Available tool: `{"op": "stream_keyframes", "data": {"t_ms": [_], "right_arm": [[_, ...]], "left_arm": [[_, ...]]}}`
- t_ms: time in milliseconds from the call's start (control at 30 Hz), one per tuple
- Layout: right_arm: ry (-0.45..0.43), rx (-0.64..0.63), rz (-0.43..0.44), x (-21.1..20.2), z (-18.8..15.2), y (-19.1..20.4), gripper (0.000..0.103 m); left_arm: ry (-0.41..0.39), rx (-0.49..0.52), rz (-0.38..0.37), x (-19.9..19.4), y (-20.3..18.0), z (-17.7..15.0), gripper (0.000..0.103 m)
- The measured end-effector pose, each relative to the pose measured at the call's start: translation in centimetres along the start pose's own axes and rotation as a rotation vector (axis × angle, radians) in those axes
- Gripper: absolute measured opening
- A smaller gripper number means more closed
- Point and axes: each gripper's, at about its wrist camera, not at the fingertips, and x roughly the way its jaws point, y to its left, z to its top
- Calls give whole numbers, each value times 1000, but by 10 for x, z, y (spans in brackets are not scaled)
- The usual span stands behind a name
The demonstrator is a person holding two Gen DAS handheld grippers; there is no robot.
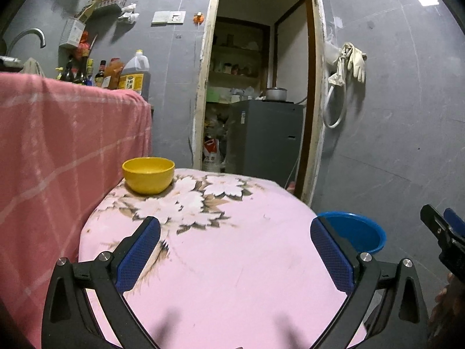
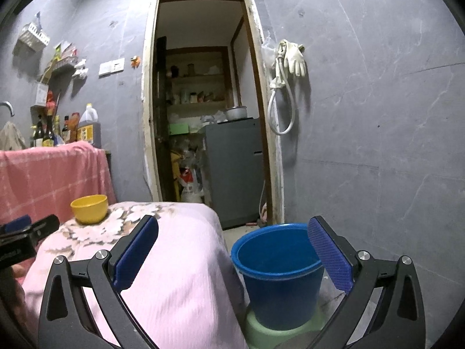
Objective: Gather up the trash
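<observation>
While scanning from the far left, spotting a pink checked cloth (image 1: 58, 145) draped just left of the yellow bowl (image 1: 148, 179), with sauce bottles and an oil jug (image 1: 135, 74) lined up behind it. Bowl itself parked at the far left corner of the pink floral tabletop (image 1: 232, 261), upright, contents impossible to make out from here. Nearer than the bowl, left gripper (image 1: 235, 247) hovering over the cloth, blue pads spread wide, nothing between them. Right of the bowl, across bare tablecloth, no wrapper, no scrap, no obvious trash anywhere on show; if any exists, either inside the bowl or out of frame. Further right again, past the table edge and lower than the bowl, blue bucket (image 2: 277, 273) perched on a pale green stool (image 2: 258, 331), mouth open, likely the bin for the job. Right gripper (image 2: 232, 256) hanging over the gap between table and bucket, jaws equally wide and empty. Risks from here: grabbing the bowl as trash when only its contents count; a clumsy pinch on that smooth rim tipping it off the corner; pads snagging the loose tablecloth and dragging the bowl along; a nudge to the bucket sliding it off its small stool; two grippers crowding each other mid-table.
</observation>
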Motion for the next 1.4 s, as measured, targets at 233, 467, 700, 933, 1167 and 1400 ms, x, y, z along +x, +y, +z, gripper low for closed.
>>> {"op": "stream_keyframes", "data": {"t_ms": [233, 467, 700, 933, 1167, 1400], "right_arm": [[6, -5, 30, -6, -14, 11, 103], [29, -7, 51, -4, -29, 15, 103], [45, -35, 46, 0, -40, 17, 103], [45, -37, 52, -2, -42, 18, 103], [56, -29, 53, 0, -42, 18, 103], [56, -30, 54, 1, -43, 19, 103]], "left_arm": [[12, -28, 17, -4, 9, -29, 101], [22, -33, 32, -5, 15, -42, 101], [24, -17, 32, -3, 17, -50, 101], [9, -13, 31, -4, 18, -53, 101], [1, -2, 30, -6, 18, -55, 101], [0, 0, 29, -6, 18, -55, 101]]}}
